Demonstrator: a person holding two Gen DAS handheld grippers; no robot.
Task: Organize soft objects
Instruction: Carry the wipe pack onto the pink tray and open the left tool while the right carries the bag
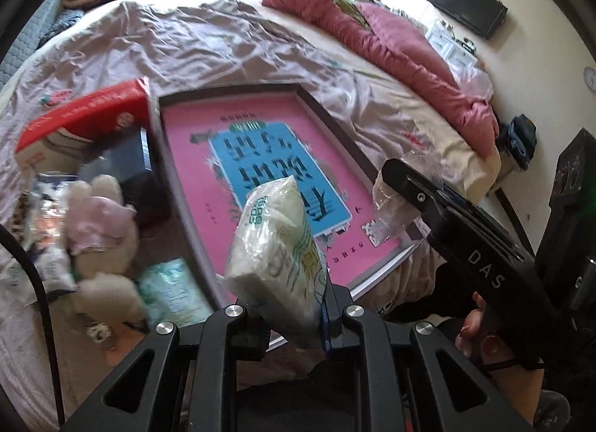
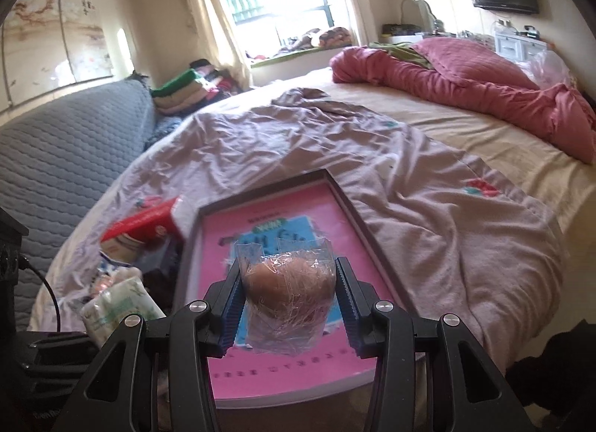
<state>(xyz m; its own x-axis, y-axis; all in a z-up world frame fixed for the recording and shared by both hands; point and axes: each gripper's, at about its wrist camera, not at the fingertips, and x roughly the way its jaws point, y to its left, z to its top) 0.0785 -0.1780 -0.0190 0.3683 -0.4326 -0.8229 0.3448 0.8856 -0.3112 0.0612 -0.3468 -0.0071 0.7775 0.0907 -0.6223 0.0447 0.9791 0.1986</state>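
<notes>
Ahead of both grippers, the pink tray [image 2: 357, 216] is lying nearly empty. Left gripper [image 1: 294, 316] is pinching a tissue pack [image 1: 275, 245]; right gripper [image 2: 288, 305] is clamping a wrapped bun [image 2: 288, 286]. A plush toy [image 1: 100, 231] is remaining left of the tray.

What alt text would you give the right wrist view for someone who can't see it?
The right tool grips a brown bun in clear plastic wrap above a pink-lined shallow box on a rumpled bed sheet. A red carton lies left of the box.

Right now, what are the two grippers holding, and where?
Left gripper pinches a tissue pack by its end; right gripper squeezes a wrapped bun by its sides.
</notes>
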